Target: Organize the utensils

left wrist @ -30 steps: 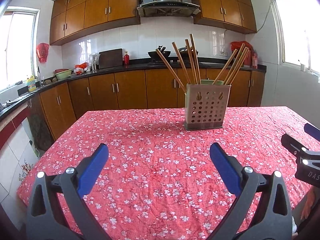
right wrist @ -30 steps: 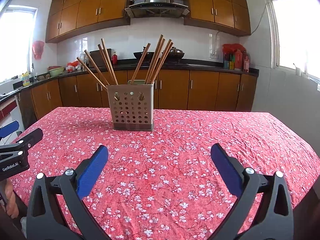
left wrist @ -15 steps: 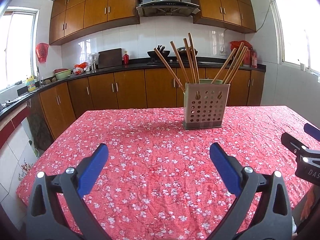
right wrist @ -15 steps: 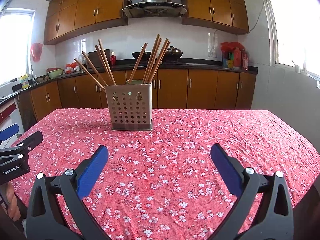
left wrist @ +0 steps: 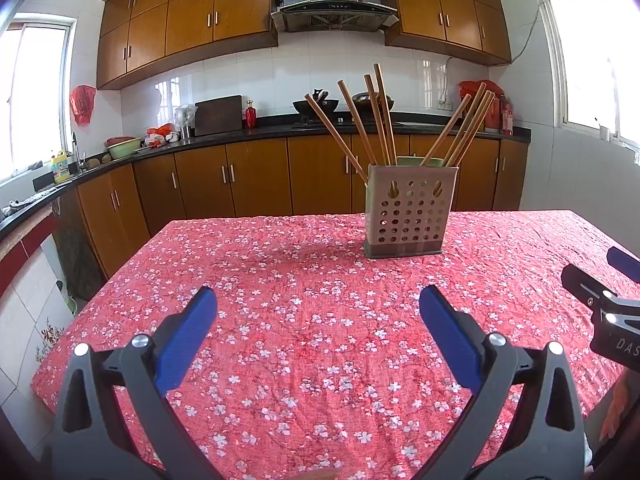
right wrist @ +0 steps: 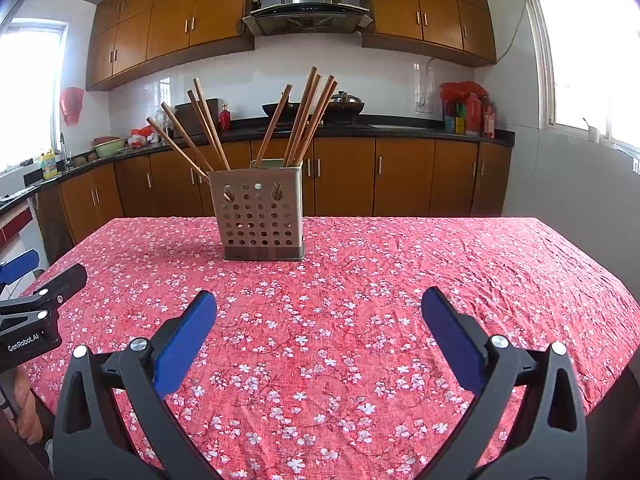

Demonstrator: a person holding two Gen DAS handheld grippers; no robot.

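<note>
A beige perforated utensil holder (left wrist: 408, 212) stands upright on the red floral tablecloth (left wrist: 300, 280), with several wooden chopsticks (left wrist: 376, 116) leaning out of it in two bunches. It also shows in the right wrist view (right wrist: 260, 216), with the chopsticks (right wrist: 308, 116) above it. My left gripper (left wrist: 318, 304) is open and empty, well short of the holder. My right gripper (right wrist: 318, 306) is open and empty, also short of the holder. Each gripper's tip shows at the edge of the other's view.
The table's left edge (left wrist: 80, 320) drops to a tiled floor. Wooden cabinets and a dark counter (left wrist: 240, 132) run along the back wall with a wok, bottles and a cutting board. The tablecloth (right wrist: 440, 264) is wrinkled.
Both views have tilted up and drawn slightly back, so the holder sits a little lower and smaller. Both grippers stay open and empty.
</note>
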